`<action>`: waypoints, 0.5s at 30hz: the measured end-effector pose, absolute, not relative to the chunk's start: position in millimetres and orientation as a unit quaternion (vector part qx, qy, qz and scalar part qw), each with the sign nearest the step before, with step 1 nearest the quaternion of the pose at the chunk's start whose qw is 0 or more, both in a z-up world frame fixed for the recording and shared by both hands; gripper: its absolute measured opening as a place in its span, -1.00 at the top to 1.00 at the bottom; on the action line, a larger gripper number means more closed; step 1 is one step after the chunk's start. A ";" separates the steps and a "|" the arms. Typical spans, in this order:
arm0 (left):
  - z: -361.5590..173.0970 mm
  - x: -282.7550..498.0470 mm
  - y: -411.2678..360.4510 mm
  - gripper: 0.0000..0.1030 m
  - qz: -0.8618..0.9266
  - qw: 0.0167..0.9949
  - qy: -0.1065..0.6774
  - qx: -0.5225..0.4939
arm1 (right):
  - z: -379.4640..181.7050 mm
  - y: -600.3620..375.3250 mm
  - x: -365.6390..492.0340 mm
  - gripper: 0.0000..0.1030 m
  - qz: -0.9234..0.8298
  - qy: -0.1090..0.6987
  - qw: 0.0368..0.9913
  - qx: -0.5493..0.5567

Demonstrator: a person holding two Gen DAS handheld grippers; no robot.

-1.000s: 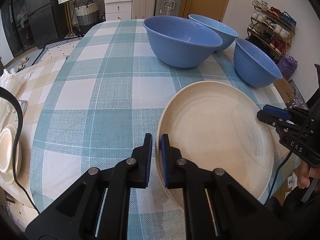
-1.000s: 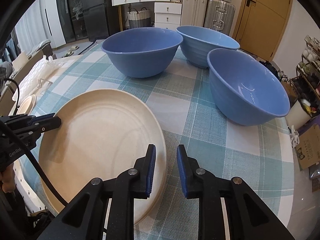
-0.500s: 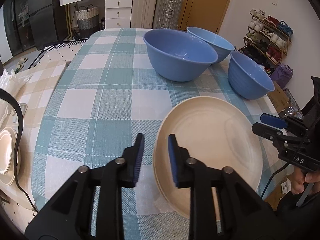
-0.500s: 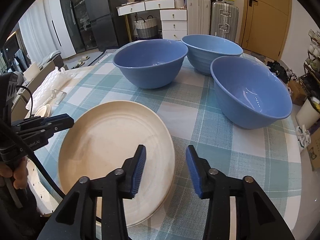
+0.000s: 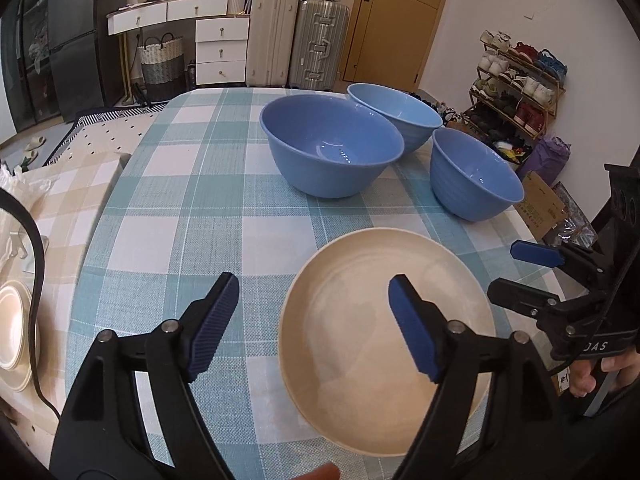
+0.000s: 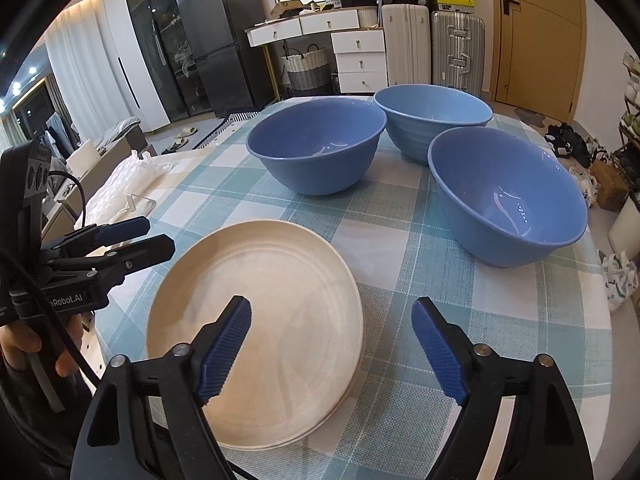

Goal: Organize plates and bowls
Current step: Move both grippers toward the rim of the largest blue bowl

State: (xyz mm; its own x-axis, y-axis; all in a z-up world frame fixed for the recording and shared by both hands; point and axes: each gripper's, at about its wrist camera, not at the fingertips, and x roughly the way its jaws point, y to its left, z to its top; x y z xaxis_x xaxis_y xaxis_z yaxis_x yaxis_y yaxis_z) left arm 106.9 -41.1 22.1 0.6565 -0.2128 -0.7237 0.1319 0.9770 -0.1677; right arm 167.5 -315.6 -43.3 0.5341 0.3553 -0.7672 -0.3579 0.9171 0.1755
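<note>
Cream round plate stack, flat on the teal-and-white checked tablecloth, sits lower right of centre in the left wrist view and lower left of centre in the right wrist view. At least two rims show at its near edge in the right view, exact count unclear.

Left gripper, black with blue ribbed pads, jaws spread wide, holding nothing. Its left pad is over bare cloth, its right pad over the plate's middle; contact with the plate not clear. From the right wrist view the same left gripper enters at mid left, tips beside the plate's left edge, apart from it.

Right gripper also spread wide and empty, left pad over the plate, right pad over cloth just right of the plate rim. In the left wrist view it shows at right edge, tips near the plate's right rim.

Three blue glossy bowls stand upright in the upper half: large smooth blue bowl centre, lighter ribbed blue bowl behind it, apparently touching, and a third ribbed blue bowl to the right, near but apart.

More cream plates at far left edge of the left view, on beige checked surface.
</note>
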 end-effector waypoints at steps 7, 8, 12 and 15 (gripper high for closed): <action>31.2 108.9 -49.7 -0.65 -0.093 0.911 0.401 -0.036 | -34.0 -316.6 165.7 -0.73 0.215 0.431 0.876 -0.003; 32.3 109.0 -51.6 -0.69 -0.094 0.911 0.401 -0.035 | -32.7 -318.7 165.6 -0.75 0.212 0.429 0.878 -0.002; 36.0 110.4 -65.6 -0.95 -0.105 0.908 0.405 -0.019 | -26.9 -329.8 164.0 -0.77 0.201 0.425 0.883 0.002; 41.0 113.9 -78.8 -0.95 -0.115 0.907 0.405 -0.011 | -22.6 -337.9 163.1 -0.77 0.187 0.424 0.886 -0.004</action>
State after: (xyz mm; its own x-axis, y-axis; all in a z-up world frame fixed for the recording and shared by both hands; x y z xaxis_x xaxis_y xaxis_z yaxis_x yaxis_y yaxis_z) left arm 113.9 -78.8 41.0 0.6450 -0.2174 -0.7326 0.1990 0.9734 -0.1137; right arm 163.1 -337.9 -22.6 0.5701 0.3285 -0.7530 -0.3354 0.9298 0.1516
